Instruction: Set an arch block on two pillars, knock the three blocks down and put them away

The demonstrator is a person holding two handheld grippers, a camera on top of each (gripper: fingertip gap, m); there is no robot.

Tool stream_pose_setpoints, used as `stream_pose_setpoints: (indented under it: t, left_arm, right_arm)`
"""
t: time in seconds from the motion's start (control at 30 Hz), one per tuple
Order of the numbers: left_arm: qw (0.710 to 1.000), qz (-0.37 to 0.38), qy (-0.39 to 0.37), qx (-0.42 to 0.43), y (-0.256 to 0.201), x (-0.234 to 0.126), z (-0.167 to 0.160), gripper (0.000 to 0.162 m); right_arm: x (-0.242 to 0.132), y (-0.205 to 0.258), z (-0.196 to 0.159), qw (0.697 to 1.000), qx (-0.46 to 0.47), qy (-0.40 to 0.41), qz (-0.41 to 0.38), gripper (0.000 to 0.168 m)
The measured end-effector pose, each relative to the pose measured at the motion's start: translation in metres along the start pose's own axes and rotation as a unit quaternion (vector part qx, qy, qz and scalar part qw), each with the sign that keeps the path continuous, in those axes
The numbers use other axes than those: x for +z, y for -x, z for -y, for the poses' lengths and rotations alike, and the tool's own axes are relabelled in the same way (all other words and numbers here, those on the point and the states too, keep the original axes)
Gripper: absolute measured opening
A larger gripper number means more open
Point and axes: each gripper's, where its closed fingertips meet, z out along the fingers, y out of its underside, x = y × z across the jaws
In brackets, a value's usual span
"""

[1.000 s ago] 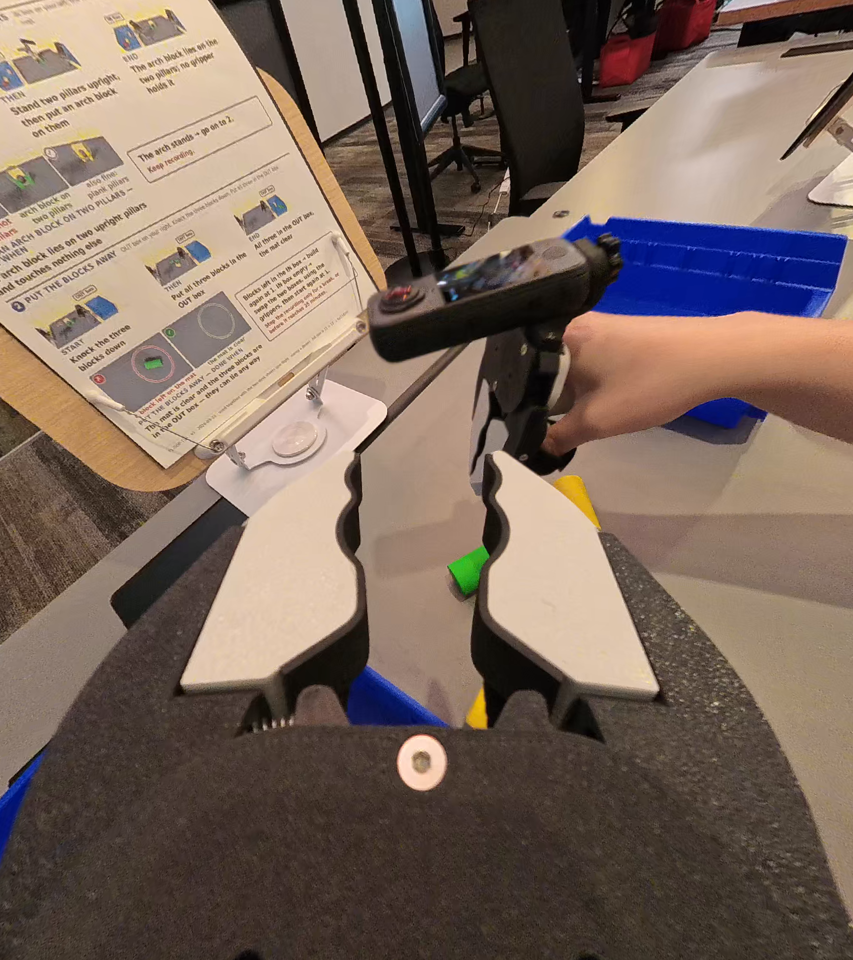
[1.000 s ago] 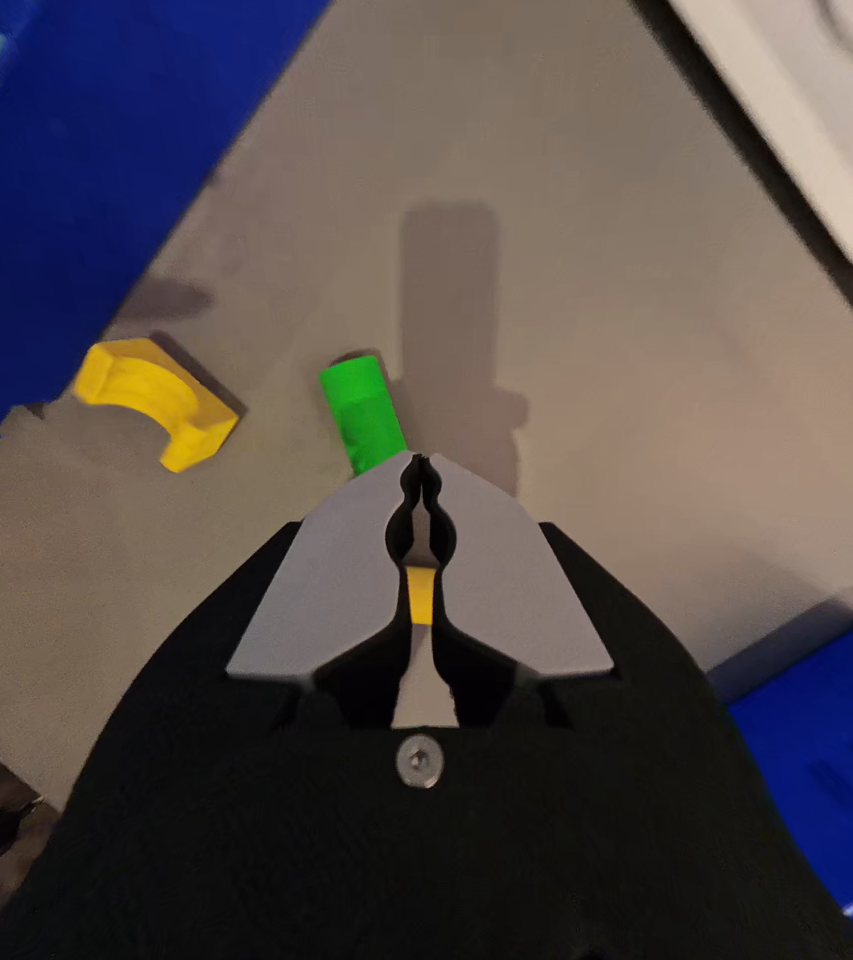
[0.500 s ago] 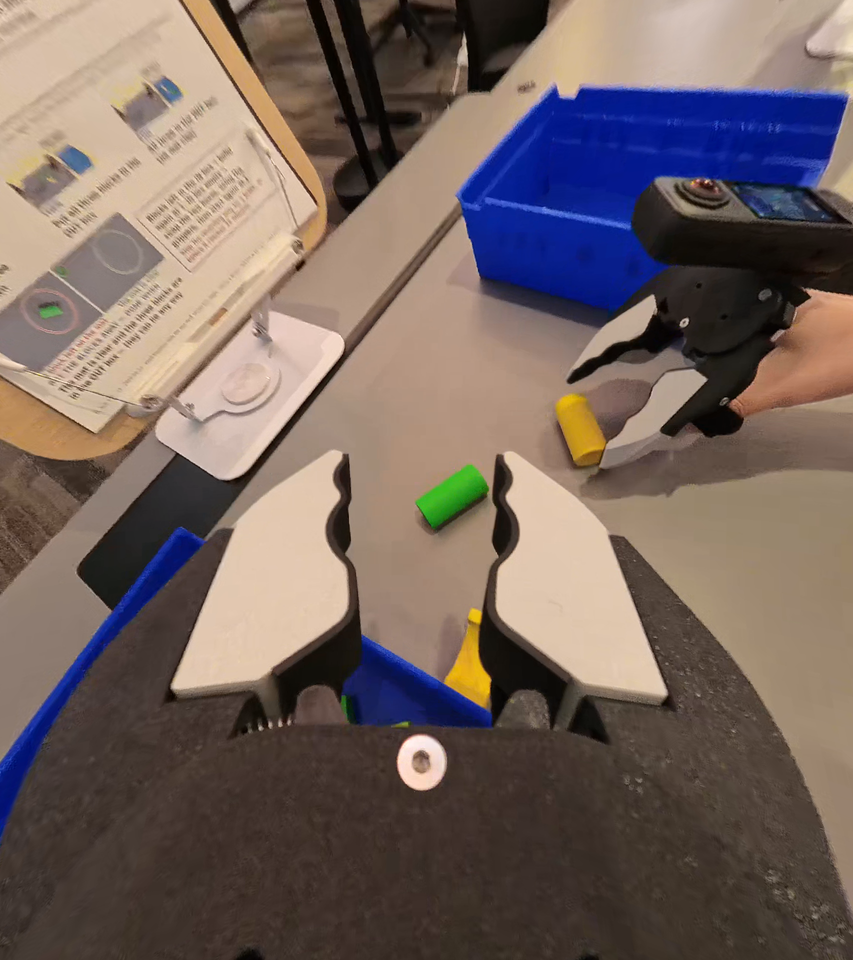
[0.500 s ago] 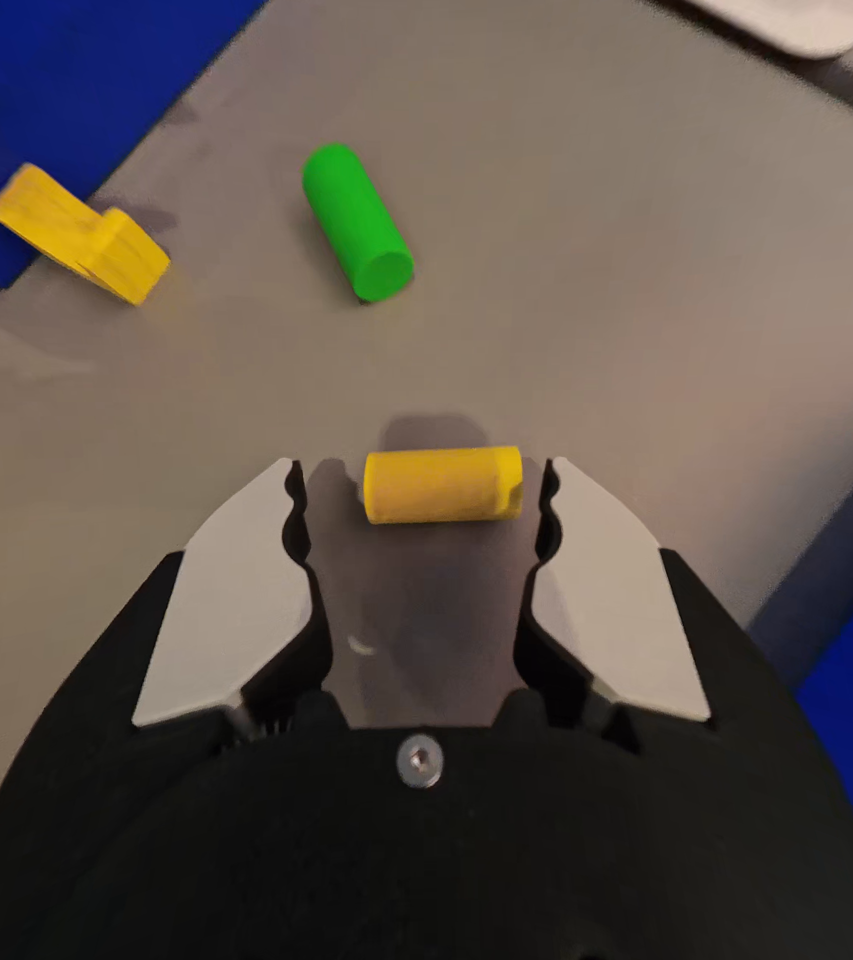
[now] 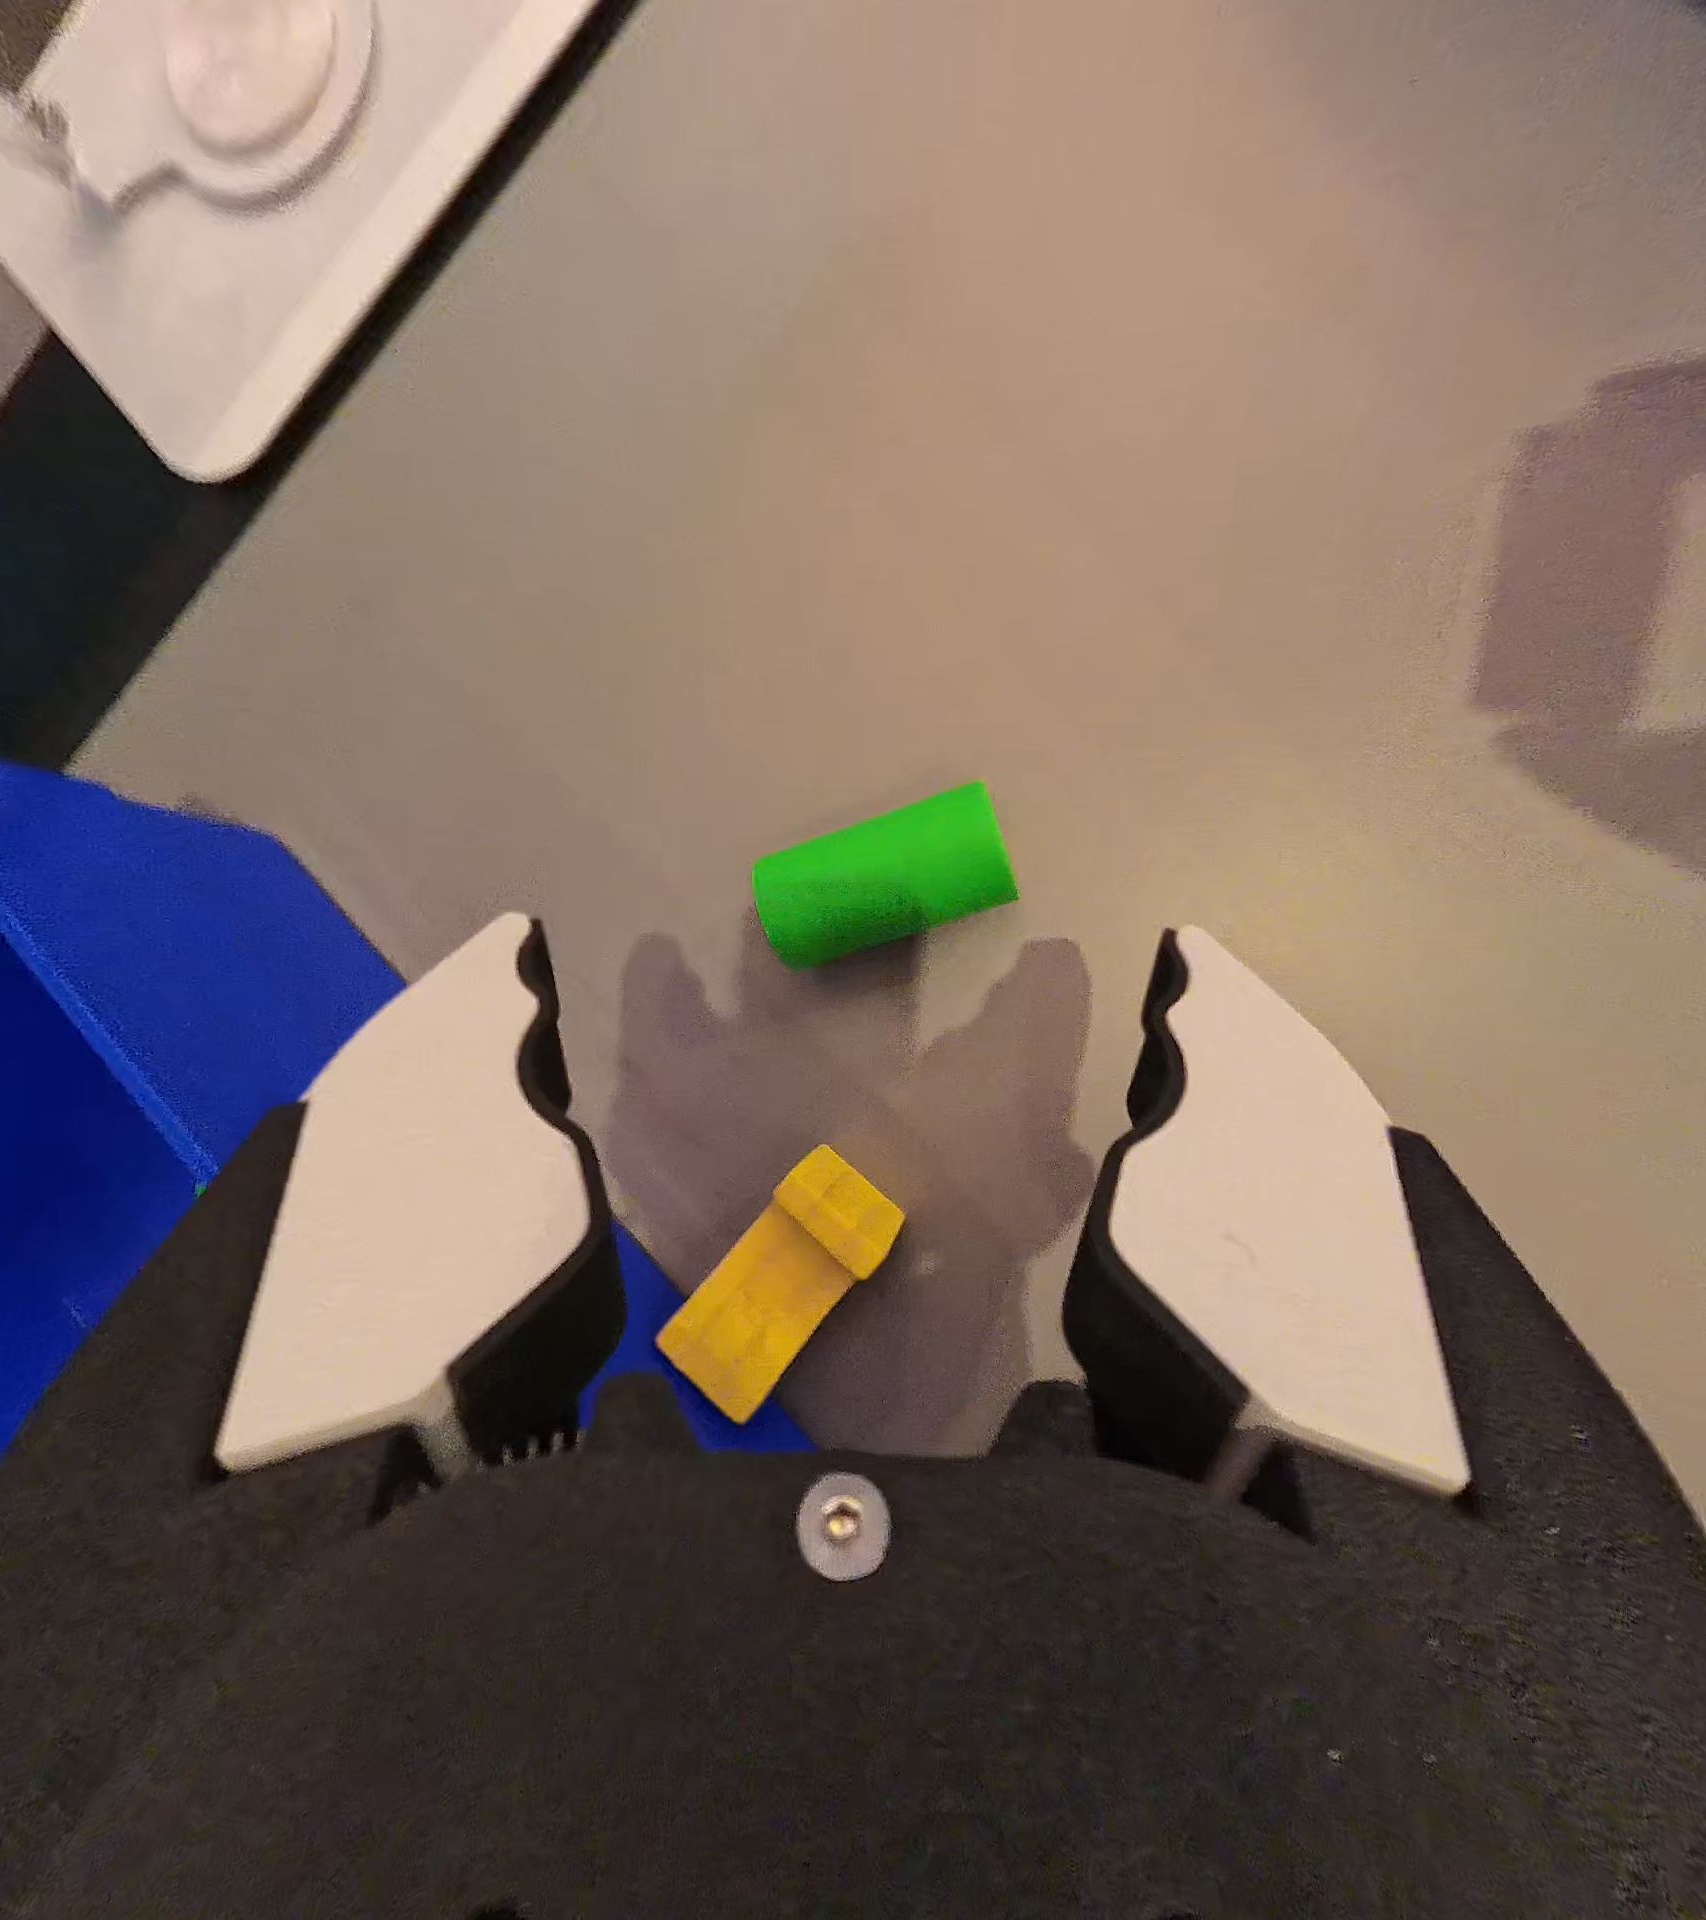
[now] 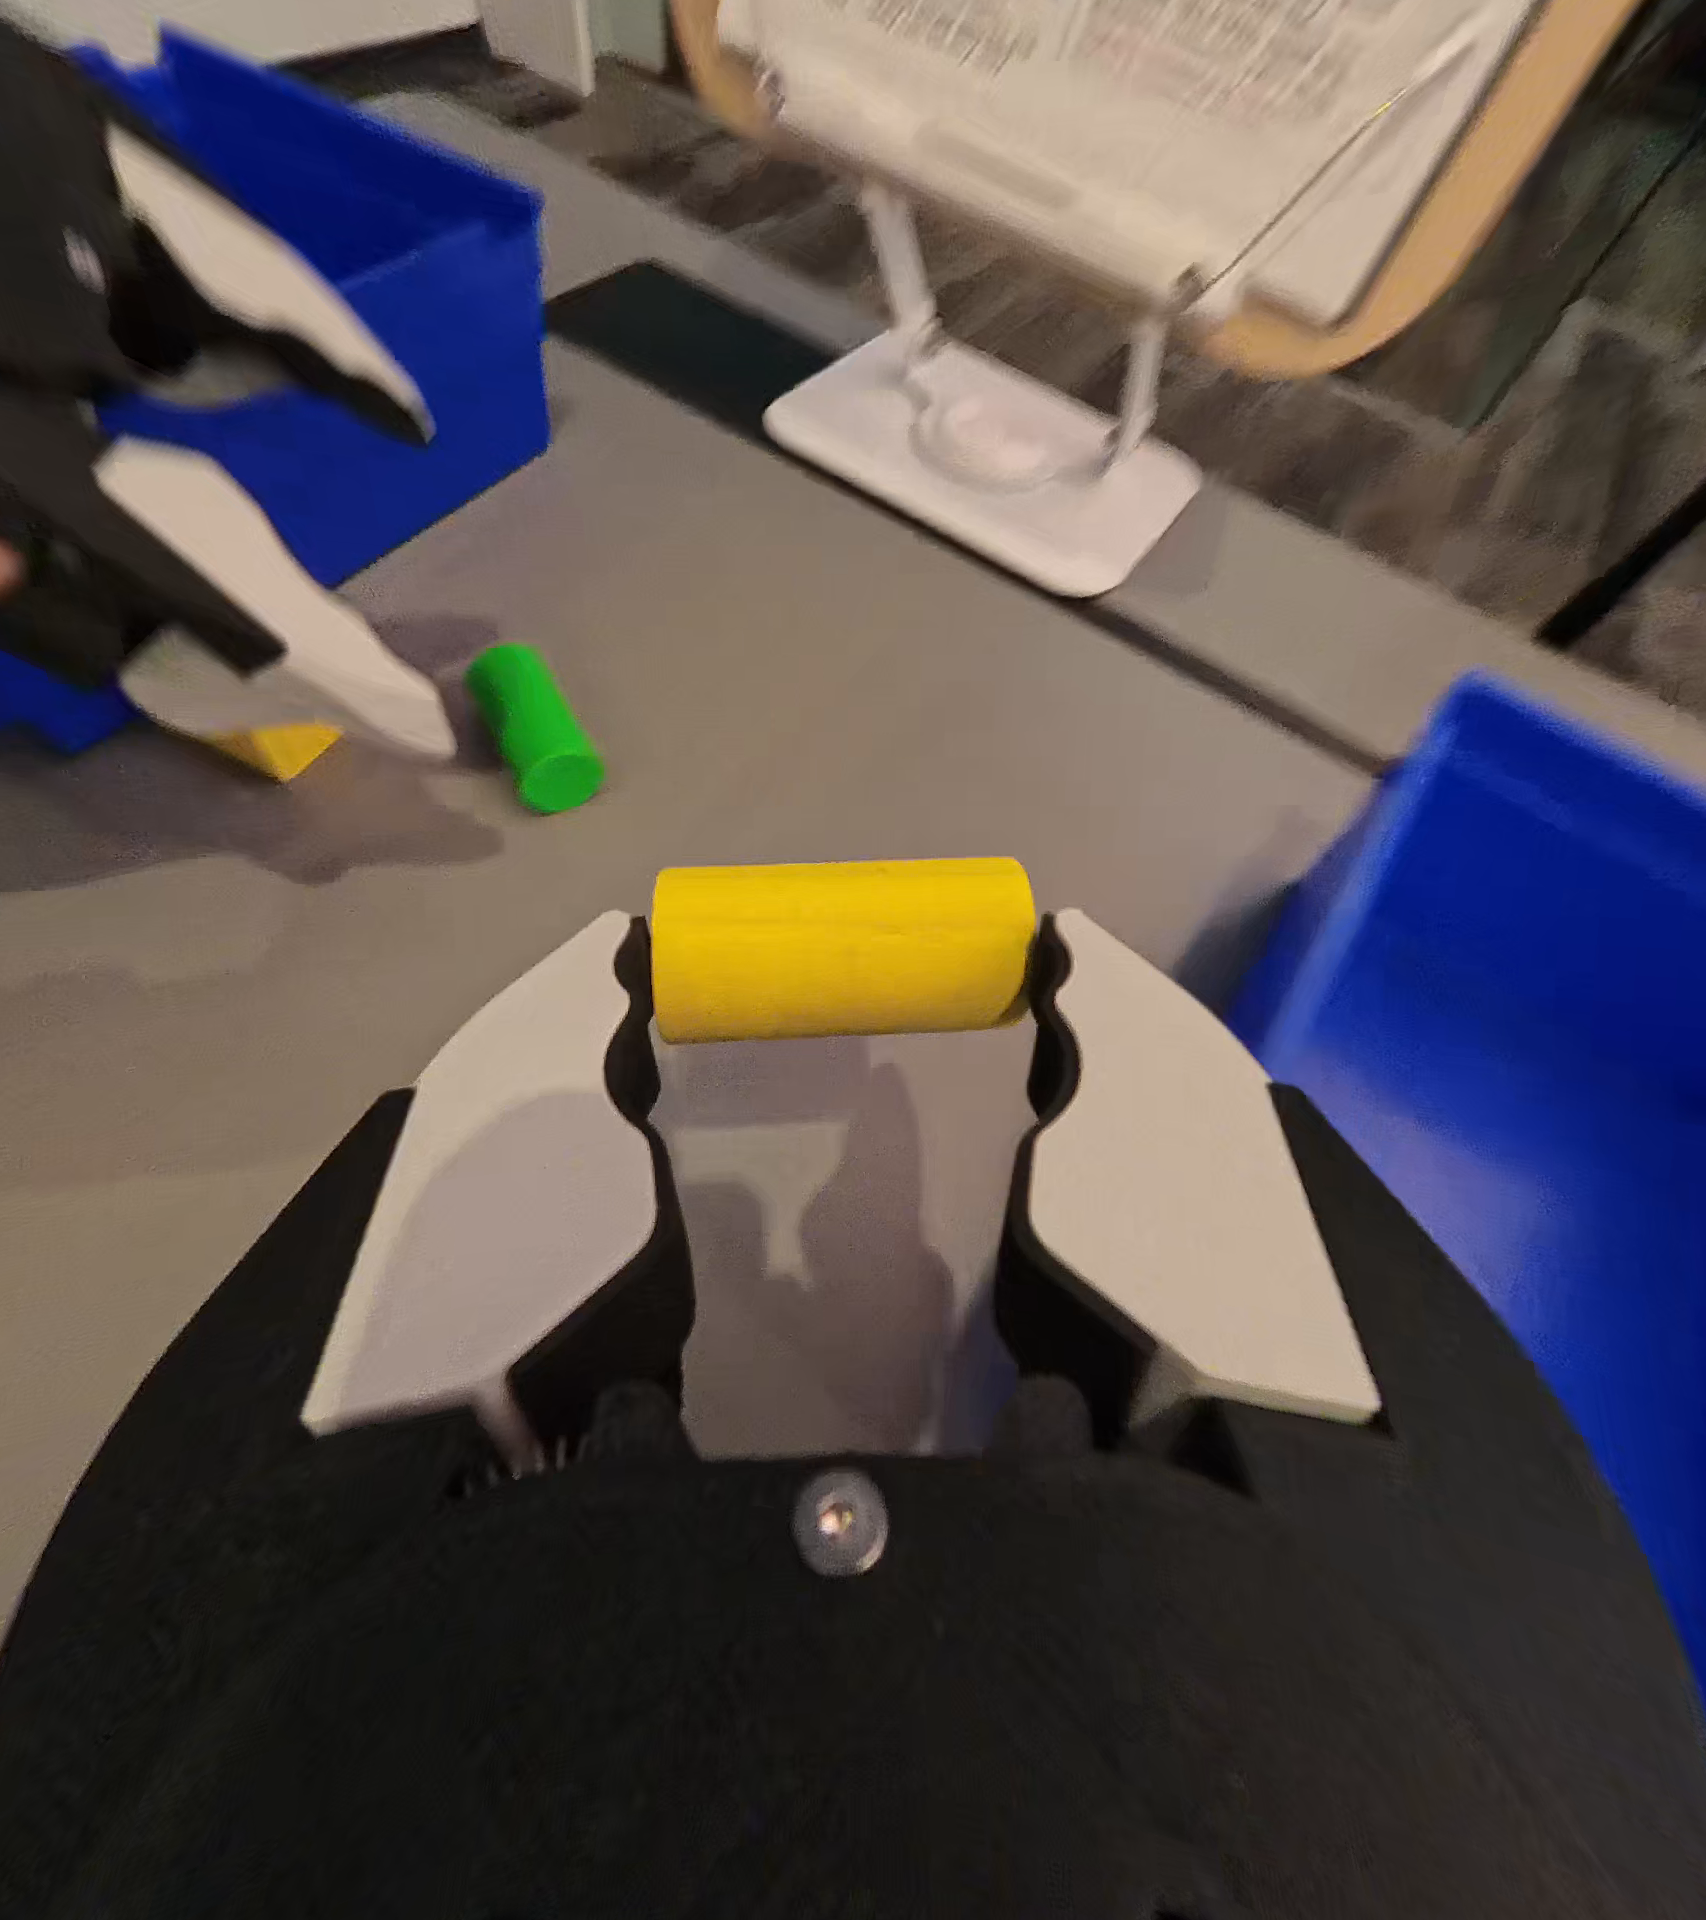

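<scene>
Left wrist view: left gripper [image 5: 849,971] above grey tabletop [image 5: 932,416], fingers spread wide, nothing between tips. Green cylinder block [image 5: 885,875] lies on its side just beyond fingertips. Yellow arch block [image 5: 781,1283] lies nearer gripper body than green cylinder block, beside corner of blue bin [image 5: 80,987] (contact with bin unclear).

Right wrist view: right gripper [image 6: 836,961] clamped on ends of yellow cylinder block [image 6: 838,948], held crosswise. Second blue bin [image 6: 1555,1039] right of it. Green cylinder block [image 6: 535,725] lies far left, yellow arch block [image 6: 280,746] just past it under left gripper [image 6: 418,577].

Dim, warm light; soft shadows, blurred edges, wide-angle bending.
</scene>
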Motion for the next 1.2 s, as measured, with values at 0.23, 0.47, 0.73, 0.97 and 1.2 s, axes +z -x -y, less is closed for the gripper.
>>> stream_pose_setpoints:
  t: [0.23, 0.47, 0.73, 0.97, 1.2]
  left_arm:
    - [0.993, 0.031, 0.104, -0.052, 0.0, 0.05, -0.034, 0.101]
    - [0.985, -0.06, 0.118, -0.107, -0.016, 0.066, -0.033, 0.075]
    - [0.981, -0.101, 0.131, -0.096, -0.021, 0.066, -0.028, 0.074]
    - [0.968, -0.237, 0.03, -0.074, -0.053, 0.033, 0.033, 0.075]
    - [0.923, -0.272, -0.204, 0.179, -0.121, -0.038, 0.17, 0.074]
  right_arm:
    - [-0.029, -0.144, -0.017, 0.994, 0.021, 0.063, -0.086, 0.071]
    - [-0.004, -0.182, -0.093, 0.974, 0.04, 0.213, -0.065, 0.071]
    - [0.014, -0.185, -0.157, 0.944, 0.063, 0.318, -0.068, 0.073]
    - [-0.018, -0.177, -0.11, 0.983, 0.097, 0.142, -0.063, 0.073]
    - [-0.05, -0.125, -0.045, 0.957, 0.251, -0.015, 0.147, 0.063]
